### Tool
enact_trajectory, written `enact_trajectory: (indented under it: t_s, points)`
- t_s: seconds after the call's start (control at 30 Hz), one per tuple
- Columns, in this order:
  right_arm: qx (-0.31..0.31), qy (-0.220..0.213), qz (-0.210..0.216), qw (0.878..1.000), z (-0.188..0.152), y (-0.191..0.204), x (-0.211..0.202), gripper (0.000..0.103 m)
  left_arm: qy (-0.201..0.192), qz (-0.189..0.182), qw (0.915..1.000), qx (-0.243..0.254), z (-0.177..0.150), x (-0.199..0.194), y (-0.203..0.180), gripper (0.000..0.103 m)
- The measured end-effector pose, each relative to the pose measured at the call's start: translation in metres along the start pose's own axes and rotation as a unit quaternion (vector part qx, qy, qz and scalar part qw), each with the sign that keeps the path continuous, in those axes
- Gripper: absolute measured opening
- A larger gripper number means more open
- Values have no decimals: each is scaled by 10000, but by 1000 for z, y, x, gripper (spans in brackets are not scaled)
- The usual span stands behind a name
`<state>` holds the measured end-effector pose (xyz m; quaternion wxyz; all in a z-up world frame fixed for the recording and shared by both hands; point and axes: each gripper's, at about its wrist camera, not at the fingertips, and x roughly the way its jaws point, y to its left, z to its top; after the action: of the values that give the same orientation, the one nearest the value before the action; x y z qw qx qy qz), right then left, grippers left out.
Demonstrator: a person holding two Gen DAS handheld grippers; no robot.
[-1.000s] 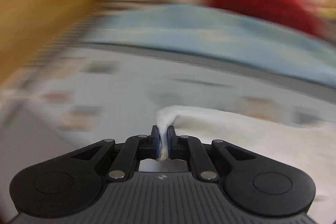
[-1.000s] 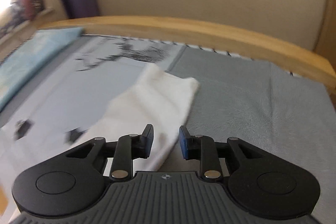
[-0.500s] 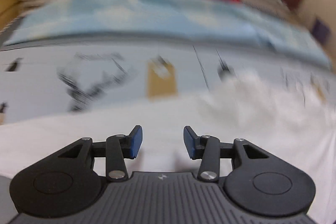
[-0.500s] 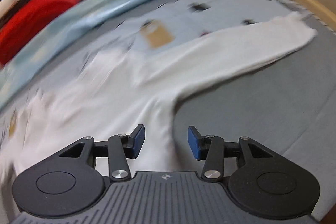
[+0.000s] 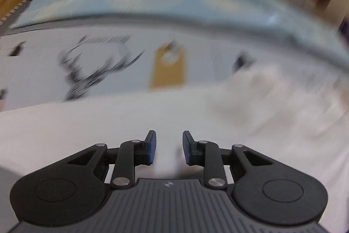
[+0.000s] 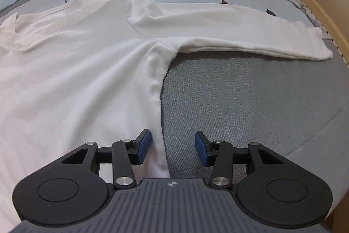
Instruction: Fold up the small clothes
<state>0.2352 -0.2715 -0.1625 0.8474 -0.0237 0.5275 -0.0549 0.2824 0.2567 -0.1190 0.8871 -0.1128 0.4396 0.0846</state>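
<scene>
Shirt (image 6: 76, 62) lies spread on the bed (image 6: 240, 102), folding not begun. Right gripper (image 6: 172, 149) released, side hem between its jaws; left gripper (image 5: 167, 146) jaws have just been closing, not yet clamped on the cloth between them. I'd next clench both.

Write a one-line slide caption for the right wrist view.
Open right gripper straddles the side edge of a white long-sleeved shirt spread flat on a grey fabric surface.
</scene>
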Motion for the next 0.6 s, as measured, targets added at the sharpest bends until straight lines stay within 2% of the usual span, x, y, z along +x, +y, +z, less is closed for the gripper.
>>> enact_trajectory:
  t_s: [0.1, 0.2, 0.27, 0.3, 0.37, 0.4, 0.43, 0.47, 0.5, 0.57, 0.6]
  points:
    - [-23, -12, -5, 10000, 0, 3, 0, 47, -321, -455, 9980, -285, 6, 8, -22, 29]
    - [-44, -11, 16, 10000, -1, 3, 1, 47, -431, -631, 9970, -109, 17, 33, -51, 29]
    - [-54, -9, 56, 10000, -1, 2, 1, 46, -589, -581, 9965, 150, 25, 53, -72, 40]
    - [-12, 10, 83, 10000, -1, 0, 2, 46, -618, -564, 9962, 234, 27, 60, -79, 52]
    - [65, 51, 145, 9999, 0, -3, 2, 46, -528, -513, 9964, 410, 30, 81, -93, 55]
    - [74, 62, 165, 9998, 1, -3, 3, 46, -500, -465, 9964, 498, 30, 100, -98, 46]
    - [79, 74, 181, 9998, 1, -4, 3, 46, -511, -408, 9959, 627, 32, 108, -102, 6]
    - [83, 80, 197, 9997, 2, -4, 4, 46, -411, -237, 9958, 785, 33, 117, -101, 5]
    - [92, 83, 210, 9997, 2, -5, 4, 46, -361, -33, 9971, 663, 37, 125, -93, 4]
    - [121, 93, 243, 9996, 3, -6, 4, 46, -392, -30, 9992, 3, 43, 122, -72, 4]
    - [152, 98, 264, 9995, 3, -7, 4, 46, -462, -28, 9989, 56, 44, 117, -72, 6]
